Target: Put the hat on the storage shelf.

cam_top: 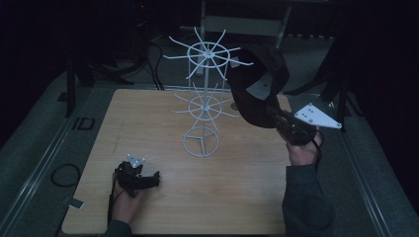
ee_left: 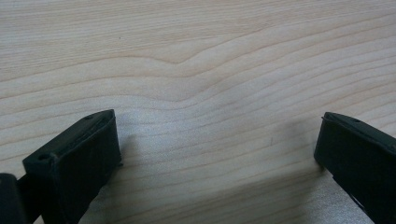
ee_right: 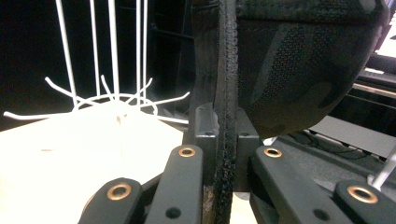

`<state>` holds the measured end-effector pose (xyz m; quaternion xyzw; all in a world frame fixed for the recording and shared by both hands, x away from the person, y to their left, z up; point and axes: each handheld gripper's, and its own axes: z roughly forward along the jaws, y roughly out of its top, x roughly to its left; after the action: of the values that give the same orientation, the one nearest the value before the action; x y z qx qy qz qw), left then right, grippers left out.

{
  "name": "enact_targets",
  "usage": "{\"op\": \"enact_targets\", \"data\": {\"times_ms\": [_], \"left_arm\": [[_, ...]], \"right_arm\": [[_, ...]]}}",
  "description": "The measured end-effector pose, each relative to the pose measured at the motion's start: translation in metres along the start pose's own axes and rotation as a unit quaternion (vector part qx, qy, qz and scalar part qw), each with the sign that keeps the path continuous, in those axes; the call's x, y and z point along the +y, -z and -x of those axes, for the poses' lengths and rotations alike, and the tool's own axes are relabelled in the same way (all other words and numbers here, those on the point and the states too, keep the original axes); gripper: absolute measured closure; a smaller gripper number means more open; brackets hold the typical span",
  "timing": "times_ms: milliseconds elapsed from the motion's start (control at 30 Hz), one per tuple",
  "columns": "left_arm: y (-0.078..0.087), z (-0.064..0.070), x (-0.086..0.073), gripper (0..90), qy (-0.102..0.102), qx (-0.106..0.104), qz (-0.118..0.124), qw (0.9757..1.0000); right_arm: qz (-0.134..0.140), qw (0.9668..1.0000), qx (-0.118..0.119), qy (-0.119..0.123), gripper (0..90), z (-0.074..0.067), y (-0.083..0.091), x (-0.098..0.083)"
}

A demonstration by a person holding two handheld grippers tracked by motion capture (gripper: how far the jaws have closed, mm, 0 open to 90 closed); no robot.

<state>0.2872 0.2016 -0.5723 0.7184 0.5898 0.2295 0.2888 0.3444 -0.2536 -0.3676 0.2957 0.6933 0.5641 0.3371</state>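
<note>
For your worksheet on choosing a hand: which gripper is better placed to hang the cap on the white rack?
Right. The right gripper already clamps the cap beside the rack. The left gripper rests open on the table, holding nothing.

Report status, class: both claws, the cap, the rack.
Right claw shut on cap, held up beside rack. Left claw open, resting on table. Rack prongs bare.
</note>
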Motion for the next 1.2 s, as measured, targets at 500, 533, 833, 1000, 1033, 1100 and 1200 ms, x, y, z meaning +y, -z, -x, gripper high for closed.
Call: {"op": "enact_targets", "data": {"times_ms": [500,533,833,1000,1033,1100,1200], "left_arm": [[0.000,0.000,0.000,0.2,0.000,0.000,0.000,1.0000],[0.000,0.000,0.000,0.2,0.000,0.000,0.000,1.0000],[0.000,0.000,0.000,0.2,0.000,0.000,0.000,1.0000],[0.000,0.000,0.000,0.2,-0.001,0.000,-0.001,1.0000],[0.000,0.000,0.000,0.2,-0.001,0.000,-0.001,1.0000],[0.000,0.000,0.000,0.2,-0.001,0.000,-0.001,1.0000],[0.000,0.000,0.000,0.2,-0.001,0.000,-0.001,1.0000]], "right_arm": [[-0.011,0.9987,0.017,0.046,81.8,-0.010,-0.002,0.004],[-0.014,0.9986,0.016,0.048,81.6,-0.010,-0.003,0.003],[-0.012,0.9986,0.026,0.044,63.4,-0.010,-0.003,0.003],[-0.020,0.9988,0.029,0.033,52.6,-0.008,-0.004,0.002],[-0.020,0.9988,0.029,0.033,52.6,-0.008,-0.004,0.002],[-0.023,0.9990,0.030,0.026,45.8,-0.007,-0.005,0.001],[-0.033,0.9990,0.022,0.019,32.7,-0.007,-0.008,0.001]]}}
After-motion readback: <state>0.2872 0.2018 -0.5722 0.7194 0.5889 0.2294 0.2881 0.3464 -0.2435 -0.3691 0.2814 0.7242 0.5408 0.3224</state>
